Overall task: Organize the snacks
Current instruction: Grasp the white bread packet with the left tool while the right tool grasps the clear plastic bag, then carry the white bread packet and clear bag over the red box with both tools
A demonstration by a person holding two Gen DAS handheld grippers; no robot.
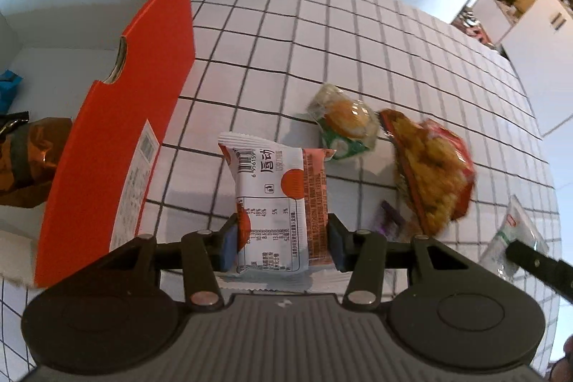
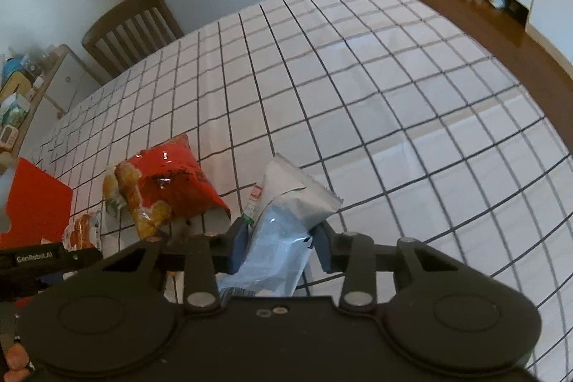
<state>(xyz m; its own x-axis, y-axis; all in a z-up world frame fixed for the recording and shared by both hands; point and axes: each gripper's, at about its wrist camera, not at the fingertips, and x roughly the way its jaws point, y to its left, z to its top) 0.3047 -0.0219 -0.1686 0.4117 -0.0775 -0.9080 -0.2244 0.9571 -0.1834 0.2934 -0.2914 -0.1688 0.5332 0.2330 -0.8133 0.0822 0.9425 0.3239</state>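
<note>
Left wrist view: a counter [image 1: 358, 34] draped in a white cloth with a black grid is seen, with a slatted chair back at twelve o'clock and cabinets at two o'clock. The left claw [image 1: 283, 247] is closed on a white and orange snack packet [image 1: 275, 199], its blue pads pressing the packet's two long sides near the lower end, so the packet stands upright and clear of the cloth; this grip is judged to suit a carry to the orange box [image 1: 118, 145] at nine o'clock. Inside the box, a brown wrapped snack [image 1: 28, 163] and a blue packet [image 1: 9, 88] are already laid. The box's near wall stands between the packet and the inside, and it would have to be cleared from above. At two o'clock of the claw, a green-wrapped bun [image 1: 345, 127] and a red bag of fried snacks [image 1: 433, 167] lie on the cloth, touching or nearly so; a purple wrapper [image 1: 390, 217] is partly hidden beneath the bag.

Right wrist view: the same gridded counter [image 2: 394, 95] runs toward a wooden floor with shoes at one o'clock and a chair at eleven o'clock. The right claw [image 2: 279, 249] is clamped on a pale blue and white packet [image 2: 286, 221], held tilted toward one o'clock. The red bag [image 2: 168, 188] lies just beside it at ten o'clock; the orange box [image 2: 35, 203] sits at nine o'clock, with the other claw's arm across the way.
</note>
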